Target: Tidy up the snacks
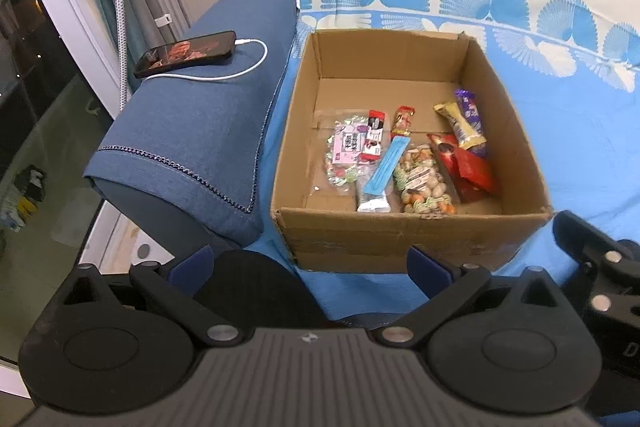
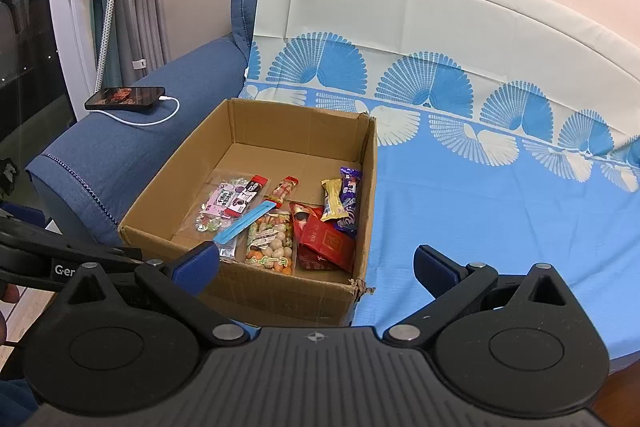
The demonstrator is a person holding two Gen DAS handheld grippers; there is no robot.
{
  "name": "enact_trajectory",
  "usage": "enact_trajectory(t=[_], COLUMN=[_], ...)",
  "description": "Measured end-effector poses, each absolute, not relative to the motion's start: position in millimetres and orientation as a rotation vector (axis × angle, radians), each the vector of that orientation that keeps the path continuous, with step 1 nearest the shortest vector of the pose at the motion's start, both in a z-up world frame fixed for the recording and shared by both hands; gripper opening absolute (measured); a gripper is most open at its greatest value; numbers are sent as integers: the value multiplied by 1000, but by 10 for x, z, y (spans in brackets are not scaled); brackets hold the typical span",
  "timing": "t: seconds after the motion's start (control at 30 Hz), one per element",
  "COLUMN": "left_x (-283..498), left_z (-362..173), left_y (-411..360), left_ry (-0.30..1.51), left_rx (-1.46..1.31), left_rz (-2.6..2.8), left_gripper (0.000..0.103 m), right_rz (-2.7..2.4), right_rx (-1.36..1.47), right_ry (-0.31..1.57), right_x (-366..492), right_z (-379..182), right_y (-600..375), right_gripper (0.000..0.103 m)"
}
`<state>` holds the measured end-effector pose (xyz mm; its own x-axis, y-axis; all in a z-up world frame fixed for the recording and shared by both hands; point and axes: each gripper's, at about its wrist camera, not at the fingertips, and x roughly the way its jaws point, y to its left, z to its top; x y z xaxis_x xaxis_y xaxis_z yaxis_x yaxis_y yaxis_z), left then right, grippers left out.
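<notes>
Toward the frame's middle, just beyond both spread, empty grippers — left gripper, right gripper — lying in the cardboard box: snacks, long axes mostly running away, sitting nearer the right.

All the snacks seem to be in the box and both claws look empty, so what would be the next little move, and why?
Probably draw both claws back. The left claw and right claw are open and hold nothing, the snacks, like the red packet, already lie in the cardboard box, and no snack shows on the blue sheet.
</notes>
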<state>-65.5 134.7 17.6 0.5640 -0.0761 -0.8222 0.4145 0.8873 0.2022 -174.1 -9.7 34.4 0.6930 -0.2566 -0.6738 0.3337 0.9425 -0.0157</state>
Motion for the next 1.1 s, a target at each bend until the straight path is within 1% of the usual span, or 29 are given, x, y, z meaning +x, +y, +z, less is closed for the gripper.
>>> enact_trajectory(t=[0.17, 1.1], left_x=[-643, -655], left_z=[137, 161], left_y=[1353, 1346], left_ry=[957, 936], left_rx=[410, 399], left_rz=[-293, -313], left_gripper=[103, 103], right_rz=[-325, -321], right_rx=[114, 120], right_ry=[733, 733], right_x=[-1743, -1749], right_z=[343, 330], right_y=[-96, -118], right_gripper=[103, 103])
